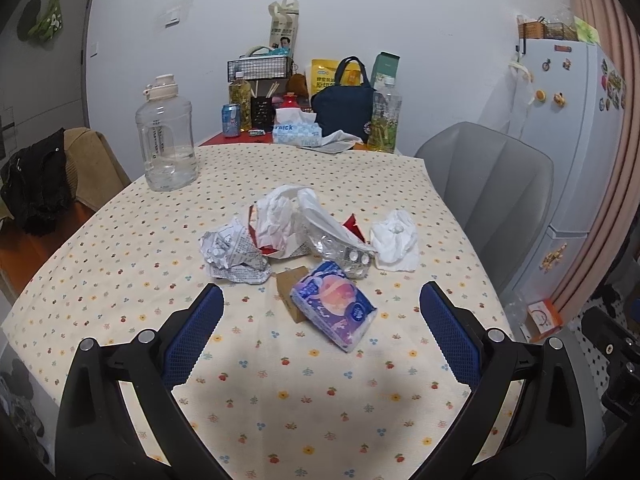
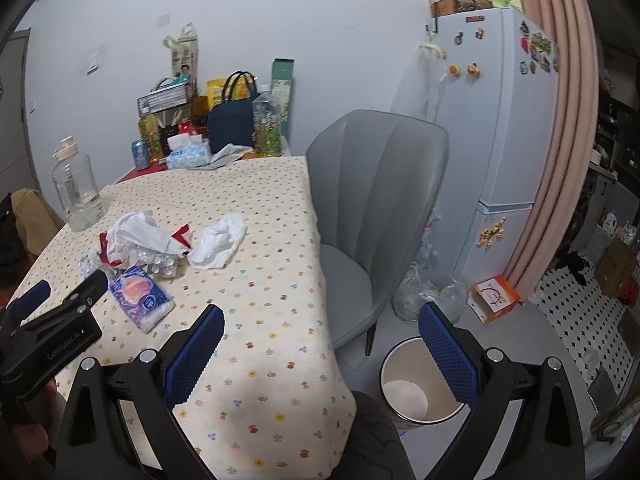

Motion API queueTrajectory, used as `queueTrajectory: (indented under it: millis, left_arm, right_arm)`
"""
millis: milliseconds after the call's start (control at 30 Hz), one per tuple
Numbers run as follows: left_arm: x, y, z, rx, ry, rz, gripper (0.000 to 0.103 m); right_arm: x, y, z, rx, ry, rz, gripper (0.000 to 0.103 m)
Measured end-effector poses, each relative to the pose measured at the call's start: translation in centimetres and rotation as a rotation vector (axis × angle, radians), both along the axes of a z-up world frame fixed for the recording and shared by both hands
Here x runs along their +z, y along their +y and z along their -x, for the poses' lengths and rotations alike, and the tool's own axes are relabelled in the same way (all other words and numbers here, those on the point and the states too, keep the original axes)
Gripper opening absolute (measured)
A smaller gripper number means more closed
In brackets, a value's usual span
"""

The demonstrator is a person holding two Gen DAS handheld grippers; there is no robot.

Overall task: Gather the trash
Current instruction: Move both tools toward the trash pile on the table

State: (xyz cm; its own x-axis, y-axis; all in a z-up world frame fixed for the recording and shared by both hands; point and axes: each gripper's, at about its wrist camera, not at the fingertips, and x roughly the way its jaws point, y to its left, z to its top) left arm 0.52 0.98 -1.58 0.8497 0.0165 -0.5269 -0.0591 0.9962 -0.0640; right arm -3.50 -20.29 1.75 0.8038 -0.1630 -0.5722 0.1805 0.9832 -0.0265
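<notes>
Trash is all bunched up in the middle of the table (image 1: 120, 248), so I'll use the purple tissue pack (image 1: 334, 309) as my landmark since it sits closest to me. Just behind it and touching is a scrap of brown cardboard (image 1: 290, 286), and behind-left of that is a crumpled printed paper (image 1: 232, 254). Directly behind the pack there's a blister pack of pills (image 1: 346, 254) with a white plastic bag (image 1: 296, 212) and some red-and-white wrapper bits piled over it. Off to the pack's back right lies a crumpled white tissue (image 1: 394, 240), a bit apart from the rest. My left gripper (image 1: 321, 298) is hanging over the near side of the pack with the jaws spread wide, nothing in them; the pack sits roughly between the blue pads (image 1: 192, 340) in that view. My right gripper (image 2: 321, 318) is well to the right of the pack, out past the table edge, also released and empty, and below it on the floor is a white bin (image 2: 416, 384). A big clear water jug (image 1: 167, 136) stands far back-left of the pack, and a grey chair (image 2: 372, 208) is at the table's right side.
</notes>
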Motion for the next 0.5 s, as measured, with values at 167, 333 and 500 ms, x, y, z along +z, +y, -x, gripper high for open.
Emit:
queueTrajectory:
  millis: [167,333,500]
  left_arm:
    - [-0.7,2.1,-0.6,0.036,0.023,0.015,0.098]
    - [-1.5,4.6,-1.3,0.083,0.047,0.042,0.096]
    - [-2.5,6.7,-2.2,0.125,0.080,0.057,0.091]
  right_arm:
    - [-1.1,1.4,-1.1,0.045,0.025,-0.005,0.095]
    - [-1.7,3.3,-2.5,0.094,0.043,-0.009,0.095]
    - [-2.3,4.8,-4.1,0.140,0.061,-0.033,0.095]
